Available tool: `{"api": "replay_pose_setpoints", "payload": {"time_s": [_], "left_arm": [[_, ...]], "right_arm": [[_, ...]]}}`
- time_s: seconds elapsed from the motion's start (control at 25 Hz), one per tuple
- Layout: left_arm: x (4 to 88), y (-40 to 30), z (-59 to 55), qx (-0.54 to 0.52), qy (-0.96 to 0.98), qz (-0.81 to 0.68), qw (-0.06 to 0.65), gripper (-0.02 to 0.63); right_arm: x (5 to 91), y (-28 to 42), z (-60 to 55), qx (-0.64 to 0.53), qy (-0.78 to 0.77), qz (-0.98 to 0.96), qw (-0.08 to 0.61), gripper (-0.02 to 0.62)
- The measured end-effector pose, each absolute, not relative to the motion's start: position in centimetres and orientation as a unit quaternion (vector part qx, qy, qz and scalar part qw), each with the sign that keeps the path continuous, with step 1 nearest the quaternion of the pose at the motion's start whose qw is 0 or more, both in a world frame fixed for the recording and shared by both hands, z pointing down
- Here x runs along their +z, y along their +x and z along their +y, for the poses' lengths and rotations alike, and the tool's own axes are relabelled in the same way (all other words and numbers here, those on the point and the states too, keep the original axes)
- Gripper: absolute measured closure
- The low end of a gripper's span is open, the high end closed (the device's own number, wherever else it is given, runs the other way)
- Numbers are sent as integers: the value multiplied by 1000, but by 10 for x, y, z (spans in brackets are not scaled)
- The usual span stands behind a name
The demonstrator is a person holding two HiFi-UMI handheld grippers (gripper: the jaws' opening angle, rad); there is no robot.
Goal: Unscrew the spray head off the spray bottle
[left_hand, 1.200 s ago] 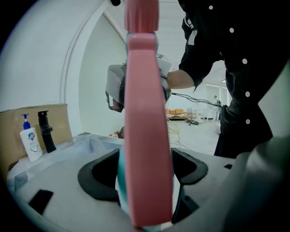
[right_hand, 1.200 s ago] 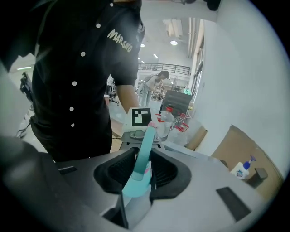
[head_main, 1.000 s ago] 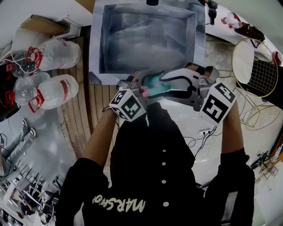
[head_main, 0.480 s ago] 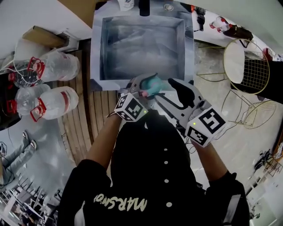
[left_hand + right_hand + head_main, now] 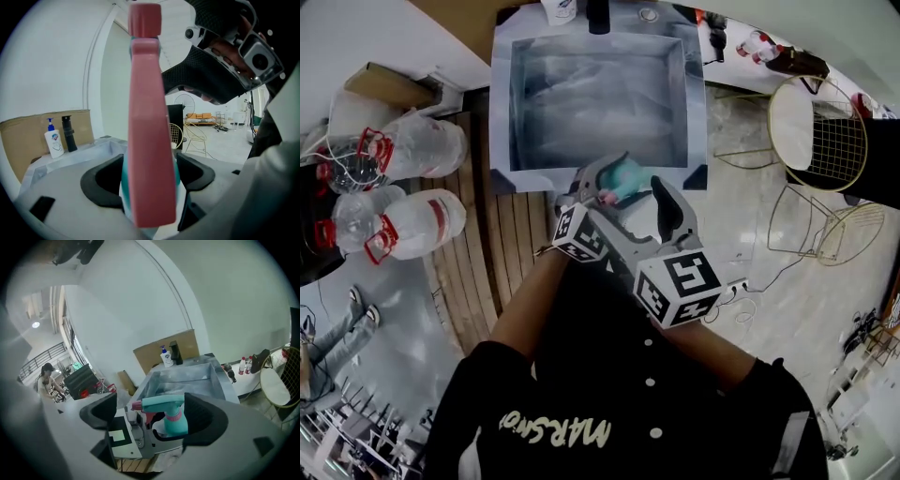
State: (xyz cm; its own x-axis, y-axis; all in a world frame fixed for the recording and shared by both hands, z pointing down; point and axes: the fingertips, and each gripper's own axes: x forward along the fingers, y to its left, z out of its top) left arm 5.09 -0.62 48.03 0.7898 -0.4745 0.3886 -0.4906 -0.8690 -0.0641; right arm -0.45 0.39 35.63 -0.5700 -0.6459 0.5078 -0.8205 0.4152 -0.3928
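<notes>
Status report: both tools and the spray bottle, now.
Left tool clamped on spray bottle. Right tool opening, spray head between its jaws, ungripped. Head on bottle. Nothing blocking.

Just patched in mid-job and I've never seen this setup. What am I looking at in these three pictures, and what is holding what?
There is no robot arm: a person holds a two-jaw gripper in each hand. The head view comes from a camera on the person's head, looking down at both grippers in front of a grey sink, with large water jugs at the left. The other two pictures come from cameras riding on each gripper, looking along its jaws. The left gripper is clamped on the teal spray bottle; its pink trigger fills that view. The right gripper has its jaws opening: the spray head shows between them, but the pads do not touch it. The head is not yet off the bottle.
</notes>
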Motion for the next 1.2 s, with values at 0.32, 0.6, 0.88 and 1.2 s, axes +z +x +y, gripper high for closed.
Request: {"api": "replay_pose_setpoints", "payload": {"time_s": [0.32,0.6,0.88,1.2], "left_arm": [[480,49,-7,197,945,-259,20,236],[477,50,-9,197,947,-254,21,236],[475,50,-10,197,949,-247,18,236],[475,50,-10,196,949,-246,19,236]], "right_arm": [[371,-3,-5,251,466,-827,190,191],[370,-7,-2,197,405,-866,218,224],[365,-4,7,169,340,-898,224,279],[362,8,21,137,354,-893,241,403]]}}
